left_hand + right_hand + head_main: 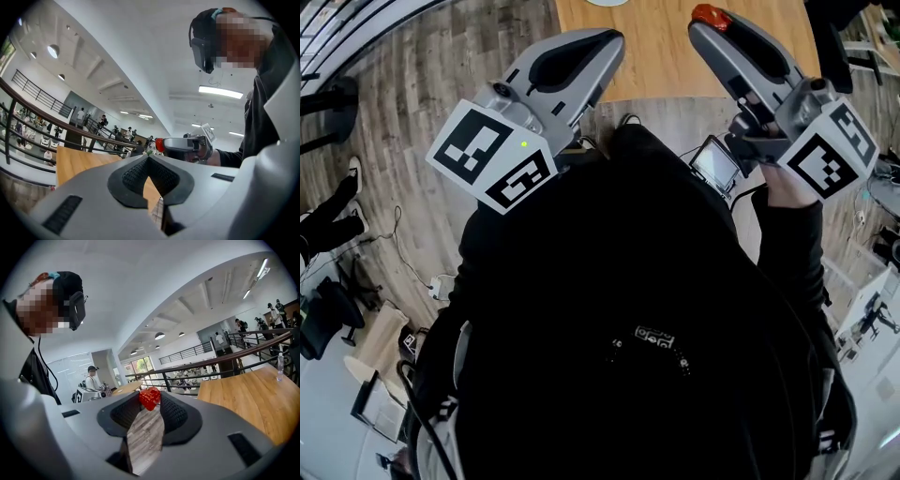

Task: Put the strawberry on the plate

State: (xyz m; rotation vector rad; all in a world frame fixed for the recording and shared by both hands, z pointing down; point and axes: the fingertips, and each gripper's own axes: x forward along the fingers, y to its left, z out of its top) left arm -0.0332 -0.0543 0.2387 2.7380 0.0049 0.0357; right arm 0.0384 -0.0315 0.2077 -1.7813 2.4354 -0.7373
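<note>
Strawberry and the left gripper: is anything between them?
Only bare table, in the head view, from the left gripper to the strawberry in the right gripper.

Small red strawberry (149, 398), glossy, bumpy, pinched at tips of right gripper (709, 22), in air over wooden table (656, 56).

**Obstructed and incomplete sightings**

In the head view, your dark jacket (628, 309) covers much of the floor. Your left hand is out of sight beneath the left gripper (614, 39). The wooden surface (656, 56) is cut by the top edge. A pale rim (607, 2) there shows only a sliver, so it cannot be confirmed as the plate. The strawberry (711, 16) shows only as a red cap at the tip of the right gripper (705, 23). In both gripper views the people (241, 325) along the railing (225, 363) are too small to tell apart.
</note>
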